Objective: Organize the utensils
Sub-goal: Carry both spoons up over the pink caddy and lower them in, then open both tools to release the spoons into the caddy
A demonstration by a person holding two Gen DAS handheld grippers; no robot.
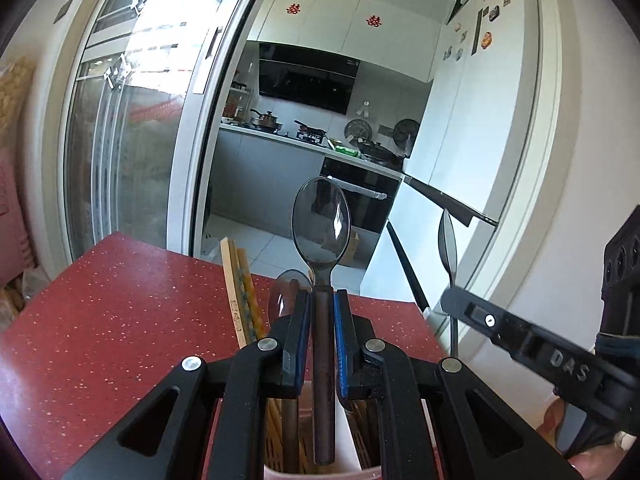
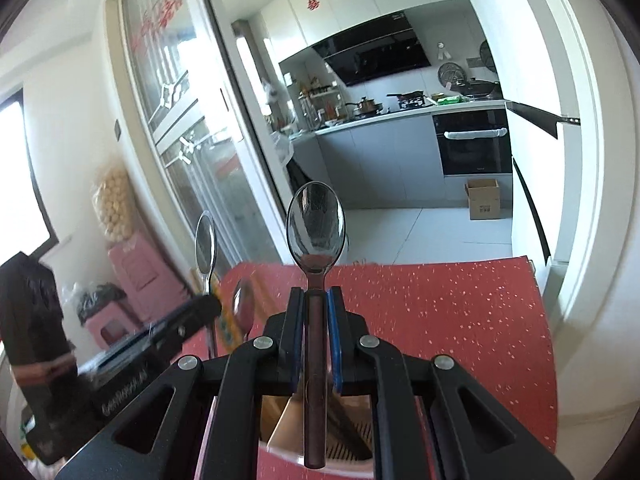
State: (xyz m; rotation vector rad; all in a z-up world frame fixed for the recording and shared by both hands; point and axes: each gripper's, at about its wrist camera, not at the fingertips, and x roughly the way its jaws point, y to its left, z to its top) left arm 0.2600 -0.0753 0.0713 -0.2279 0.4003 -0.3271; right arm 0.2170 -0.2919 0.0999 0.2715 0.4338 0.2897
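Left wrist view shows your left hand-held gripper (image 1: 322, 336) pinching a spoon (image 1: 321, 224) by its thin, stiff, slick handle above the pink holder (image 1: 320, 474), so stay low on the handle, red table (image 1: 120, 300) beyond.

Cardboard box (image 2: 484, 199) on kitchen floor; oven (image 2: 472, 142) behind; pink stool (image 2: 110, 330)
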